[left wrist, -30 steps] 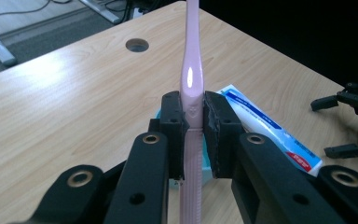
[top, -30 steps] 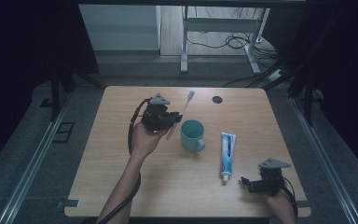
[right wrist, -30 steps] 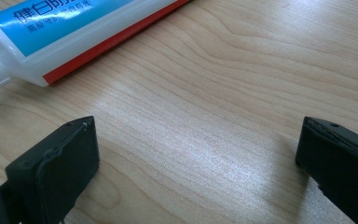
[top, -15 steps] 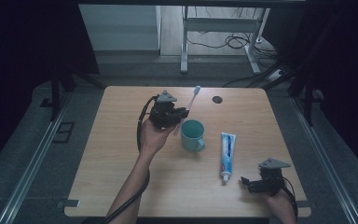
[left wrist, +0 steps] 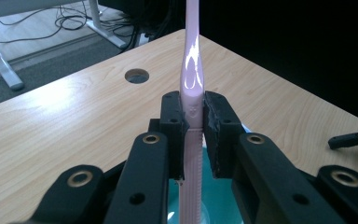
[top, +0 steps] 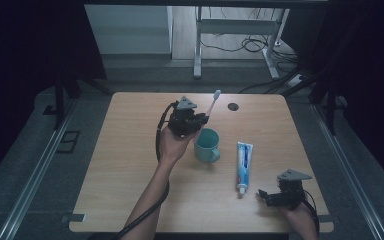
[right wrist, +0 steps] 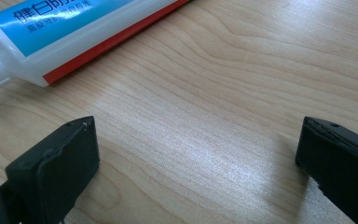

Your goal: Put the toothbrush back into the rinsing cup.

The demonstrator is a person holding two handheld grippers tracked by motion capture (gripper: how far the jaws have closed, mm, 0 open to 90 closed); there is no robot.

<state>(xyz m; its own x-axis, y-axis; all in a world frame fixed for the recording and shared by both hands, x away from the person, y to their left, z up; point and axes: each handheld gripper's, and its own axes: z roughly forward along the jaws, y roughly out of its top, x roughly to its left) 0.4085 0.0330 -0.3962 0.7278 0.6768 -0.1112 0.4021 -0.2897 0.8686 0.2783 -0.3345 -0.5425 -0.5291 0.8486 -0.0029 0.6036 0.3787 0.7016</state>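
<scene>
My left gripper (top: 199,121) (left wrist: 195,126) is shut on a pale pink toothbrush (top: 212,103) (left wrist: 192,70), which slants up and away with its head at the far end. It hangs just above the teal mug (top: 207,145), whose rim (left wrist: 209,177) shows under the jaws. A blue and white toothpaste tube (top: 243,160) (right wrist: 65,32) lies to the right of the mug, cap toward me. My right gripper (top: 266,196) (right wrist: 196,154) rests low at the table's near right, open, with bare wood between its jaws and the tube's cap end just beyond.
The wooden table (top: 130,165) has a round cable hole (top: 233,106) (left wrist: 137,75) near its far edge. Dark floor surrounds the table, with metal rails at both sides and a desk frame with cables beyond.
My left gripper has carried the toothbrush rightward, from beside the mug to just over its rim. The right gripper has stayed where it was.
</scene>
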